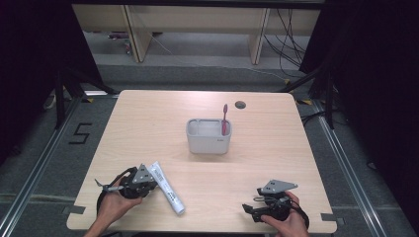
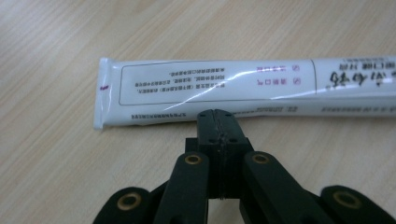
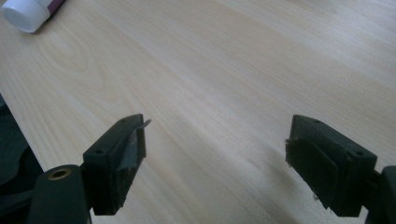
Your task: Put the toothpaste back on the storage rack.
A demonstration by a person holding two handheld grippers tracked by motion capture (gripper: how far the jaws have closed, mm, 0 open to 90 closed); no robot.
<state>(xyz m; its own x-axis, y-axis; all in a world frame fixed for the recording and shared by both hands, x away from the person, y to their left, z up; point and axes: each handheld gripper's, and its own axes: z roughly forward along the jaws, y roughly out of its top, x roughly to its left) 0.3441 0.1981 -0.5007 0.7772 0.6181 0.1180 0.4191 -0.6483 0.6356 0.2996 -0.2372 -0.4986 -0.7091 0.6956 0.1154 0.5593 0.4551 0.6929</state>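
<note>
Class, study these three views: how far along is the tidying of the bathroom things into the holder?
Done: a pink toothbrush stands in the grey plastic holder. In hand: the shut left gripper sits against the white toothpaste tube, which lies flat on the wooden table, not gripped. The right gripper is open, empty. Left, probably: grasping the tube and putting it in.

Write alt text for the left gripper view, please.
A white tube with printed text lies across a wooden table. The shut black tongs point at its near edge, tips at or just before it.
</note>
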